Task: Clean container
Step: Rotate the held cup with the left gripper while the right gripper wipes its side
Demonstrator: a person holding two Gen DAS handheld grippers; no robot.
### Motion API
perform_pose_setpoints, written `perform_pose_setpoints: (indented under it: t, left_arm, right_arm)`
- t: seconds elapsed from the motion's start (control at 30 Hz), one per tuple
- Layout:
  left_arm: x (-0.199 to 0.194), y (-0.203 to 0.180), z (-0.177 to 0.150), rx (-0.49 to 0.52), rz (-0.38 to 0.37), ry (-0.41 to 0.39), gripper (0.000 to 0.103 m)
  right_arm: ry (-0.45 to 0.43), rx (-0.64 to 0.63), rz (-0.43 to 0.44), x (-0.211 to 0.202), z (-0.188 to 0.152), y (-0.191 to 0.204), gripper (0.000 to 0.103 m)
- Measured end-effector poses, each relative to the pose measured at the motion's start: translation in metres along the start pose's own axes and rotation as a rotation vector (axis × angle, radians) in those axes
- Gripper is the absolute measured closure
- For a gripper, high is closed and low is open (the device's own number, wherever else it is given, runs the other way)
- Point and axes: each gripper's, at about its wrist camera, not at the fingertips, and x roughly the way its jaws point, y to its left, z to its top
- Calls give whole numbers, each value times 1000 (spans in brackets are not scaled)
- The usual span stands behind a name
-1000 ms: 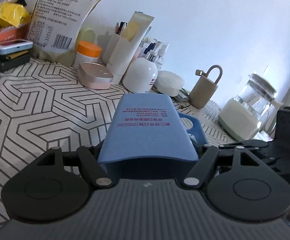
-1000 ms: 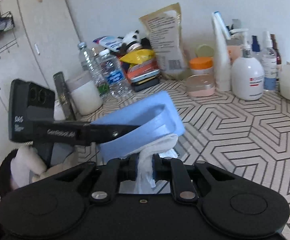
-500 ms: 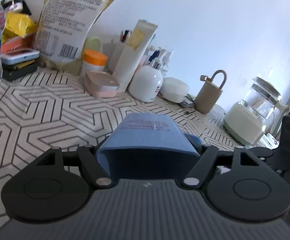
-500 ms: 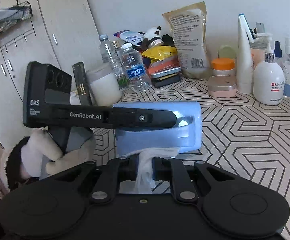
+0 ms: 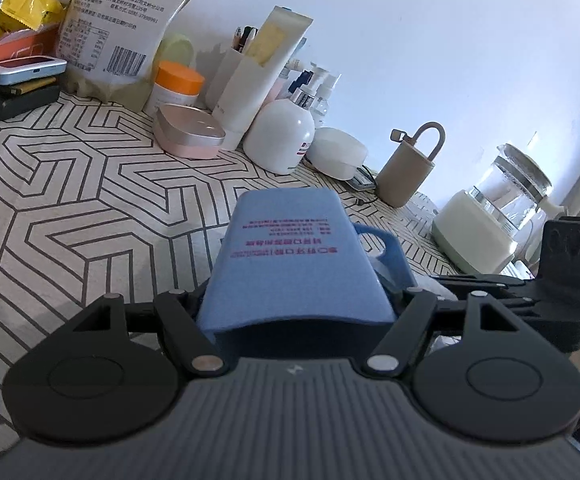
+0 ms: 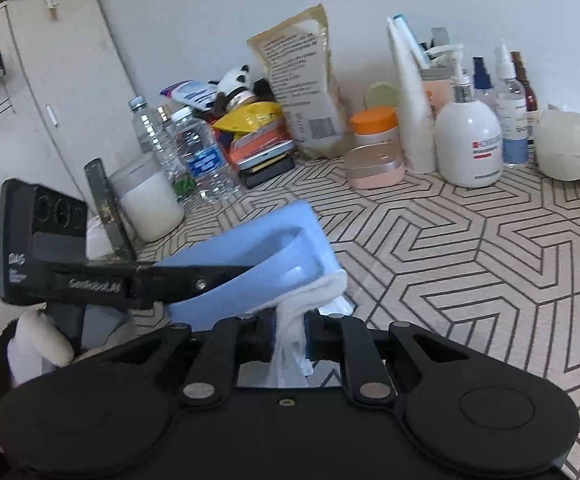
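Since half a second ago the blue container has tilted again. Right gripper pinches a white cloth against its rim; left gripper clamps its body, held above the patterned table.

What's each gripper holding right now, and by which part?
Left gripper clamps the blue container across its two side walls. Right gripper pinches a white wipe by its bunched middle, the wipe's far end lying against the container's edge.

Matt blue plastic container, soft white cloth, smooth patterned tabletop
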Motion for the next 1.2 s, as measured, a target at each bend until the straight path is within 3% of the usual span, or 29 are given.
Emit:
perform_pose_setpoints:
  t: [0.3,0.43,0.93,1.1,1.2]
  left_arm:
    - [2,8,1,-58,-42,10,31]
    - [5,13,0,-91,-61,23,31]
    - [0,16,7,-68,-43,-19,31]
    - [2,18,6,-85,-53,-3,31]
    - [4,16,5,-84,-67,10,31]
  right_arm:
    - [-23,-9,2,-6,0,0,86]
    - [-37,-1,-39,-6,1,0,86]
    - [-11,-69,4,-4,-1,17,86]
    - [-9,-74,23,-4,-2,19,86]
    - [-14,-64,-8,-5,-2,14,86]
